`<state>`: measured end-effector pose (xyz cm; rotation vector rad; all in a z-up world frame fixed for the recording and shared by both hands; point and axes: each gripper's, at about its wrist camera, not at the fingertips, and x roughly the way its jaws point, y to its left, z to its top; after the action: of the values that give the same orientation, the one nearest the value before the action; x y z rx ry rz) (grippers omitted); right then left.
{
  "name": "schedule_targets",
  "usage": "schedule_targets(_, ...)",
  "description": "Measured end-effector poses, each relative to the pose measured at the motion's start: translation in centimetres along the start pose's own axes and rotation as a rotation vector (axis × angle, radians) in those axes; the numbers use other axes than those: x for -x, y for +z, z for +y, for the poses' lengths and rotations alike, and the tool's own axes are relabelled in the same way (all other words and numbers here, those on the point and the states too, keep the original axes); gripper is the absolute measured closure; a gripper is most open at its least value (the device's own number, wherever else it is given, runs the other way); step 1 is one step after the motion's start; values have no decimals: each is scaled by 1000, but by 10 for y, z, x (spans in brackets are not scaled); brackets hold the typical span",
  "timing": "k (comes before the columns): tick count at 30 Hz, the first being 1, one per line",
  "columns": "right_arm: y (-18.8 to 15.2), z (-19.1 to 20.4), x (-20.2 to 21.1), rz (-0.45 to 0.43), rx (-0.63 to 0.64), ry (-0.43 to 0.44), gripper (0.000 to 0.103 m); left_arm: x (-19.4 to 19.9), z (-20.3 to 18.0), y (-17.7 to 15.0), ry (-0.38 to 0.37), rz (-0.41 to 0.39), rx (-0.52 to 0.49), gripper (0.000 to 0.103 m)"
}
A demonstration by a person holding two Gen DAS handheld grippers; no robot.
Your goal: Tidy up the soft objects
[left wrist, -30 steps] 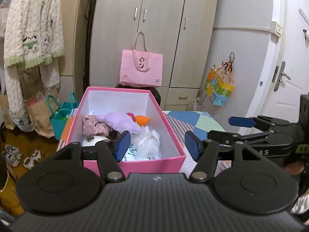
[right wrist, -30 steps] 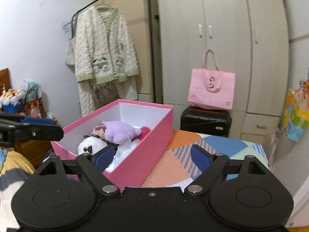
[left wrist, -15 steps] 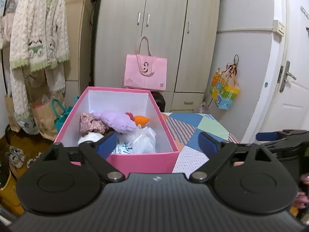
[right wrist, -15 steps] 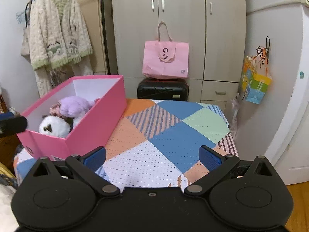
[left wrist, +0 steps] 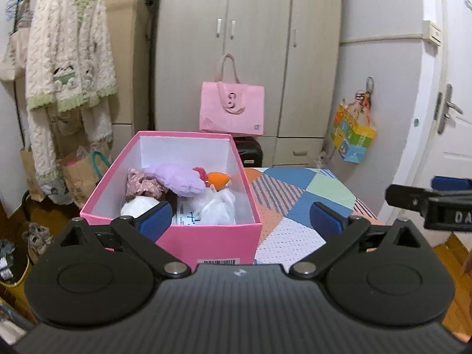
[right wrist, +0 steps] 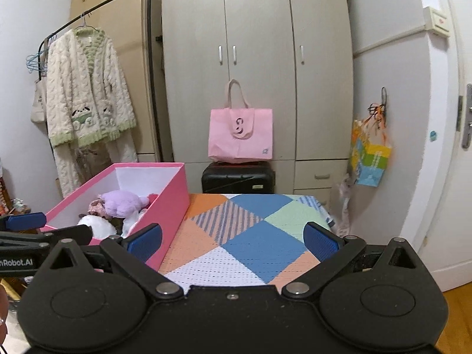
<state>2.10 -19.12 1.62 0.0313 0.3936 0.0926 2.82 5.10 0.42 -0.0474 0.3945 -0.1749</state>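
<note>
Both grippers have drawn back from the pink box [left wrist: 177, 206] at 11 o'clock, the left gripper [left wrist: 240, 216] still opening with nothing between its jaws and the right gripper [right wrist: 233, 240] wide and empty; the soft toys [left wrist: 174, 178] lie boxed and the patchwork cloth [right wrist: 250, 236] shows none left, so the task looks nearly complete.

The box's [left wrist: 206, 236] near wall hides the toys' undersides — the right gripper [left wrist: 436, 203] is cut off at the frame edge.

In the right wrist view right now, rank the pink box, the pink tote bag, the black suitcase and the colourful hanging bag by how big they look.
Largest to smallest as they appear:
1. pink box, though it sits nearest the camera
2. pink tote bag and black suitcase look too alike to rank
3. colourful hanging bag
</note>
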Motion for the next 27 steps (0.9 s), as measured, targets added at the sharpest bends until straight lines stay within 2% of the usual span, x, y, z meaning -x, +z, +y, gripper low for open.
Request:
schedule_targets(3, -2, 2, 1, -9, 23, -20, 0, 2, -4, -2, 94, -42, -10, 2)
schedule_targets(5, -3, 2, 0, -7, 20, -18, 0, 4, -4, -4, 127, -56, -30, 1)
schedule_targets(13, -8, -1, 3, -7, 11, -38, 0, 5, 0, -8, 145, -35, -29, 1)
schedule_targets(23, -18, -5, 6, -27, -2, -68, 0, 7, -11, -15, 162, -56, -70, 0)
schedule_targets(27, -21, -3, 10, -66, 11, -63, 0, 9, -14, -18, 182, -73, -89, 0)
